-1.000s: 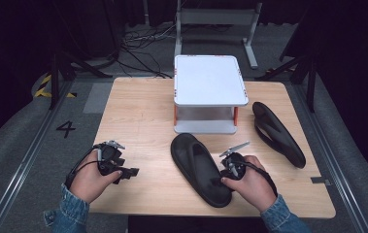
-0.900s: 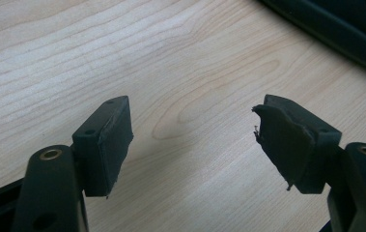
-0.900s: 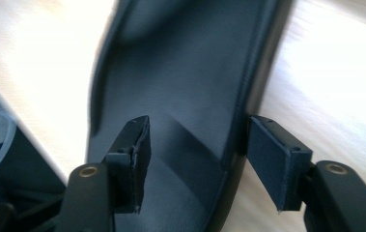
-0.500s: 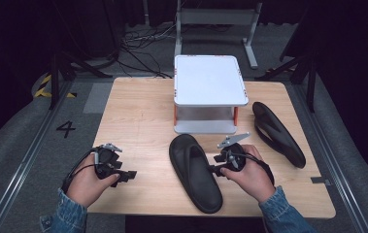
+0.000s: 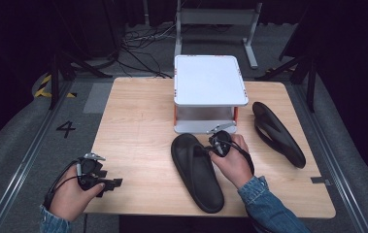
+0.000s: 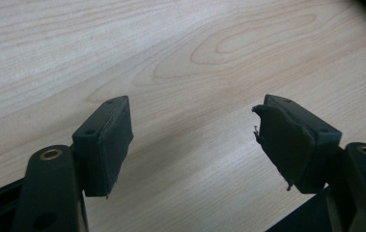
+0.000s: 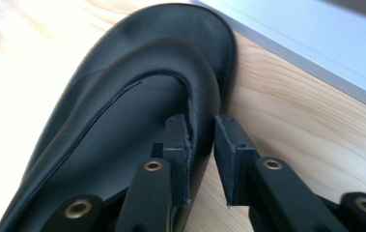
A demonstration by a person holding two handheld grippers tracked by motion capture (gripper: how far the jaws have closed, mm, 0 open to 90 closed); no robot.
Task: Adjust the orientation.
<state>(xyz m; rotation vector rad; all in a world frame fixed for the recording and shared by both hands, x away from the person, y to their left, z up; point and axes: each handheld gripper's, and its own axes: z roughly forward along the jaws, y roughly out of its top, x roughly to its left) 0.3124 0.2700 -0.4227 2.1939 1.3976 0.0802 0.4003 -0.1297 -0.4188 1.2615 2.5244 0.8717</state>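
— On the pale wooden table (image 5: pixel 138 121): what's listed?
— White two-tier metal stand (image 5: pixel 209 80); black rubber flip-flop (image 5: pixel 196 171) touching its base, strap between my right gripper (image 7: pixel 201 145)'s nearly closed jaws; second black flip-flop (image 5: pixel 277 133) apart. My left gripper (image 6: pixel 192 145) gapes empty.

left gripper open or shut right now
Open. In the left gripper view, the left gripper has its two jaws standing wide apart over the bare wooden table, with nothing between them.
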